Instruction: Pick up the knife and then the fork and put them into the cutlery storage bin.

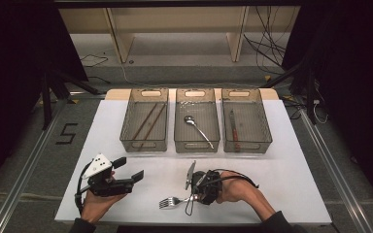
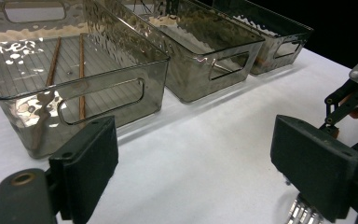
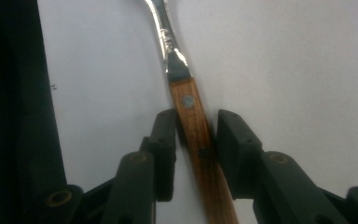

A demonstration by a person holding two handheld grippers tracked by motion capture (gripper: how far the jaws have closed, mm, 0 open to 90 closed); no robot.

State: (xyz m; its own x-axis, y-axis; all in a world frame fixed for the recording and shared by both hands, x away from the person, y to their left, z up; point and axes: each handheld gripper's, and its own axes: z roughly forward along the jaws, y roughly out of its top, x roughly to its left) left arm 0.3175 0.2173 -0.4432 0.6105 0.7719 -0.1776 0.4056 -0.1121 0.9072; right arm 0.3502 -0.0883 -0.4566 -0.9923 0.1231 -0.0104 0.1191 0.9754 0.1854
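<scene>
Right gripper view looks down on the fork [image 3: 196,126], whose wooden handle runs up between the two jaws; these stand narrow, close on either side of the handle, and whether the pads already press on it cannot be told. On the high view the fork [image 1: 172,201] lies flat near the table's [image 1: 281,179] near edge, about midway along it, long axis parallel to that edge, tines pointing toward the near left corner and handle under the right gripper [image 1: 197,193]. Toward the near left corner the left gripper [image 1: 130,170] hovers with its jaws wide apart and nothing between them. Along the far edge stand three clear bins: the left bin [image 1: 144,143] holds chopsticks [image 1: 148,121], the middle bin [image 1: 196,144] a spoon [image 1: 198,128], the right bin [image 1: 246,144] a knife [image 1: 233,130].
</scene>
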